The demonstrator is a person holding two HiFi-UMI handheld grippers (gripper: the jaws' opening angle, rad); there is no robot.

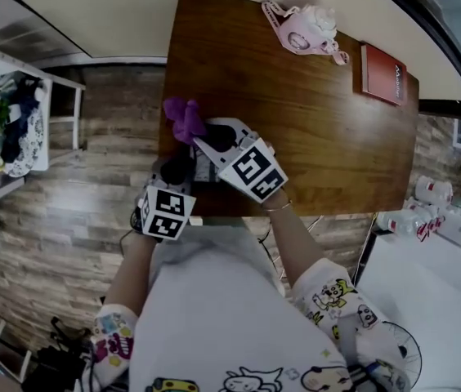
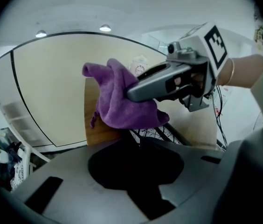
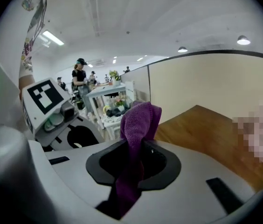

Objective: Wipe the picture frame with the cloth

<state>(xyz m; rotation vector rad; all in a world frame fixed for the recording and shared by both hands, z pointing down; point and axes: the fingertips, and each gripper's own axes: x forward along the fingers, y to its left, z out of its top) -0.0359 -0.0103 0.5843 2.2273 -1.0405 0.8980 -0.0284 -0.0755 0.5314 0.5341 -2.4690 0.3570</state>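
My right gripper (image 1: 204,140) is shut on a purple cloth (image 1: 184,119), which sticks up from between its jaws (image 3: 138,146) as a folded bunch (image 3: 140,120). In the left gripper view the cloth (image 2: 122,101) hangs from the right gripper (image 2: 169,80) just above a thin dark-edged picture frame (image 2: 157,133) with a black line pattern. The left gripper (image 2: 138,143) holds that frame by its lower edge, jaws nearly together. Both grippers hover over the near left corner of the brown wooden table (image 1: 320,137). The left gripper (image 1: 180,171) sits just below the right one.
A pink teapot-shaped ornament (image 1: 304,31) and a red book (image 1: 383,73) lie at the table's far side. A white shelf with flowers (image 1: 10,121) stands to the left. A white surface with bottles (image 1: 435,211) is on the right. People (image 3: 80,76) stand in the background.
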